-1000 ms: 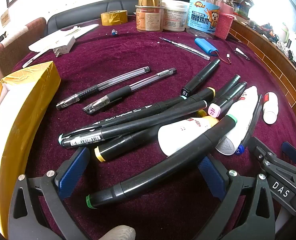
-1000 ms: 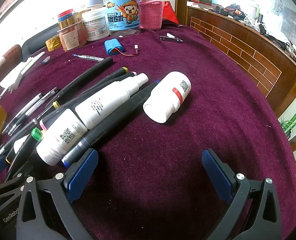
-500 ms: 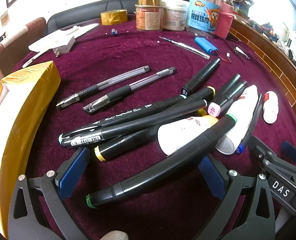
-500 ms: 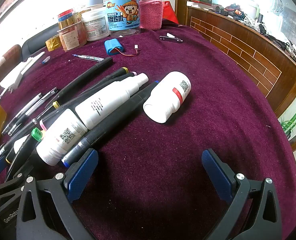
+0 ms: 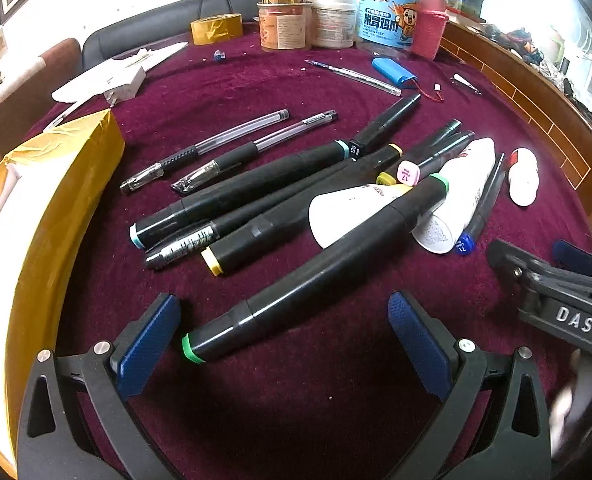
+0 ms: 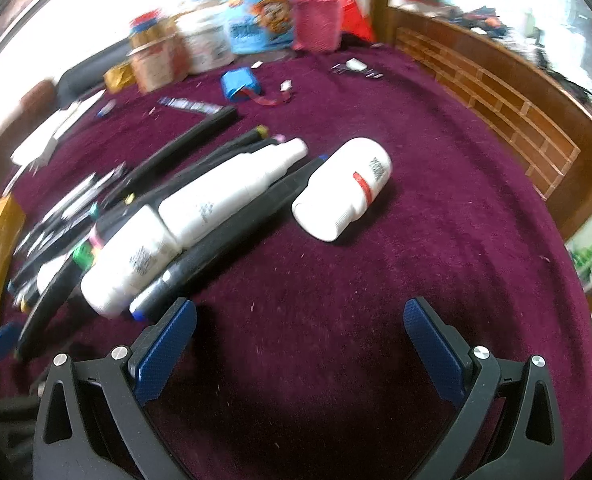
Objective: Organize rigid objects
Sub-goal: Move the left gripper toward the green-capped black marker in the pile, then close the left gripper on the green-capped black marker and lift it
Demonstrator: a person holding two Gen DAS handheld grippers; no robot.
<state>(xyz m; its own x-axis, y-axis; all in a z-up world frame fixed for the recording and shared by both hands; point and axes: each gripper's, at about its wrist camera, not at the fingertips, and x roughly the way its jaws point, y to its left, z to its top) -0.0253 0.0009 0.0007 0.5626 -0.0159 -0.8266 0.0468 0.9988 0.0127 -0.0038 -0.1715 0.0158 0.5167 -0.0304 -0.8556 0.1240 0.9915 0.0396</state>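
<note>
Several black markers lie in a pile on the maroon cloth; the nearest, a green-capped marker [image 5: 315,272], points its end between my left gripper's open fingers. My left gripper [image 5: 284,336] is open and empty just short of it. White bottles [image 5: 461,196] lie in the pile, and two clear pens [image 5: 212,148] lie to its left. My right gripper [image 6: 299,336] is open and empty above bare cloth. A white pill bottle with a red band [image 6: 343,188] lies ahead of it, a long white bottle [image 6: 232,192] to its left.
A gold box [image 5: 36,216] stands at the left. Jars and tubs [image 5: 331,16] line the table's back, with a blue battery pack [image 5: 393,72] and a thin pen [image 5: 355,76] before them. A wooden rail [image 6: 515,108] borders the right side.
My left gripper has pulled back a little, so the green-capped marker's end now lies ahead of the fingers. My right gripper is moving; its view is blurred and the bottles sit slightly farther.
</note>
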